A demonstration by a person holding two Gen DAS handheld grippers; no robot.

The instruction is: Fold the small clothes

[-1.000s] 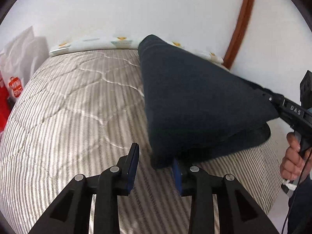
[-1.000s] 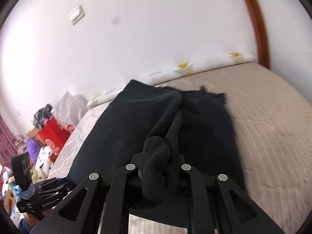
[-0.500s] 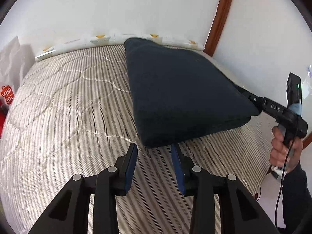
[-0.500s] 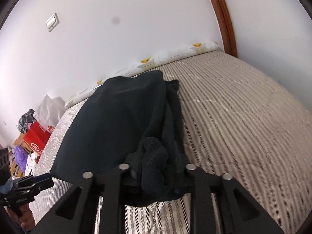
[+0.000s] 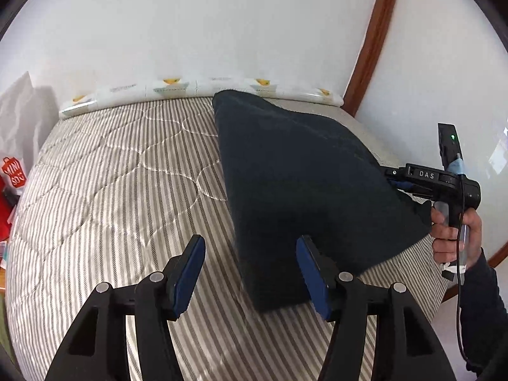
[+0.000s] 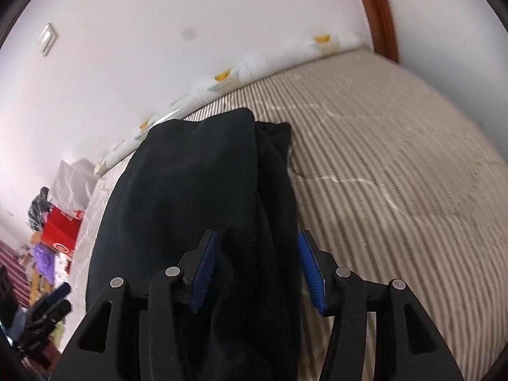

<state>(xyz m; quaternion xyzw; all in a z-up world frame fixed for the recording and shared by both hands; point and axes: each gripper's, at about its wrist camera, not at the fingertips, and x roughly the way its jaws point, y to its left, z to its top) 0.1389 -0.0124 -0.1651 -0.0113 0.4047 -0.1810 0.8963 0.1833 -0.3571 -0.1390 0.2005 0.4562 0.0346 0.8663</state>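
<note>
Both grippers had let go: jaws parted wider than half a second before.

Left gripper (image 5: 249, 262) stood released at the dark garment's (image 5: 301, 174) near corner; right gripper (image 6: 255, 262) gaped around its bunched edge. Garment lay folded on the striped mattress (image 5: 120, 171). Fold seemingly laid; next, smoothing or regrasping.

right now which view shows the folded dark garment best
The left wrist view: the folded dark garment appears nearly whole on the striped mattress, folded edges and near corner clear. The right wrist view is blurred and shows only a bunched ridge of it running between the open fingers of the right tool.
</note>
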